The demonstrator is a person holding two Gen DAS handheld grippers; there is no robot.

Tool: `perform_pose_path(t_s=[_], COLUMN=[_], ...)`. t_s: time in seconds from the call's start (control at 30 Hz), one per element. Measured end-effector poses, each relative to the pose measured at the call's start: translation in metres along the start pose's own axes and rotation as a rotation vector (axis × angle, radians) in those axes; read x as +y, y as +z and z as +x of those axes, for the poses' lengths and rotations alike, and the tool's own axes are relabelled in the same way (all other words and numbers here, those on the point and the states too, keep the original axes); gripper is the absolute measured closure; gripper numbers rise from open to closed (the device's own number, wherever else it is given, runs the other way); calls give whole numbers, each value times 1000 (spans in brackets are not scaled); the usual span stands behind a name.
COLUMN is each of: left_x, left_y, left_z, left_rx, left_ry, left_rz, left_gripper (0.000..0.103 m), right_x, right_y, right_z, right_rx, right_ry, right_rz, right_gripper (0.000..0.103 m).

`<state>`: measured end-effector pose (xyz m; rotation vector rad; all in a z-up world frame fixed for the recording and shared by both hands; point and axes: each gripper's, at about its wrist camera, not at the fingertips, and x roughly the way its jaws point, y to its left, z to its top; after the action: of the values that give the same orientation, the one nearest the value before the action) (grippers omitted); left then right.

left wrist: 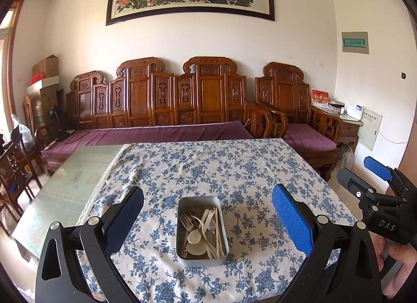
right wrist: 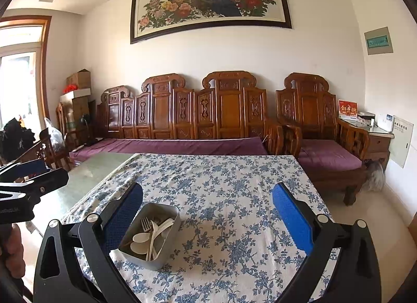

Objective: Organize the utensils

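A grey metal tin (left wrist: 182,257) stands on the blue floral tablecloth (left wrist: 234,172) near the front edge. It holds a metal fork (left wrist: 186,220), white spoons (left wrist: 195,237) and pale chopsticks (left wrist: 217,232) in a loose pile. My left gripper (left wrist: 207,204) is open and empty, above the tin and centred on it. In the right wrist view the tin (right wrist: 156,264) sits at the lower left, beside my right gripper's left finger. My right gripper (right wrist: 207,204) is open and empty over the bare cloth (right wrist: 234,211) to the tin's right.
The cloth covers the right part of a green glass-topped table (left wrist: 73,172). A carved wooden sofa with purple cushions (left wrist: 161,131) stands behind it. A wooden chair (left wrist: 13,167) is at the left. The right gripper shows at the right edge of the left wrist view (left wrist: 378,188).
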<state>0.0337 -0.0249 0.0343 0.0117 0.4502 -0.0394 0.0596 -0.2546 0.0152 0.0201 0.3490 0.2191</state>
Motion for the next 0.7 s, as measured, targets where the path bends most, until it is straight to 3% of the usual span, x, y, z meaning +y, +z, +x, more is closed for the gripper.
perform_pose_path(t_s=[0.7], left_x=[-2], left_y=[-3], left_z=[2], left_rx=[5], left_ry=[1], left_rz=[-5], left_gripper=[8], right_x=[0], right_y=[-5], right_z=[6], right_rx=[11], right_ry=[4], right_rz=[7], right_gripper=[3])
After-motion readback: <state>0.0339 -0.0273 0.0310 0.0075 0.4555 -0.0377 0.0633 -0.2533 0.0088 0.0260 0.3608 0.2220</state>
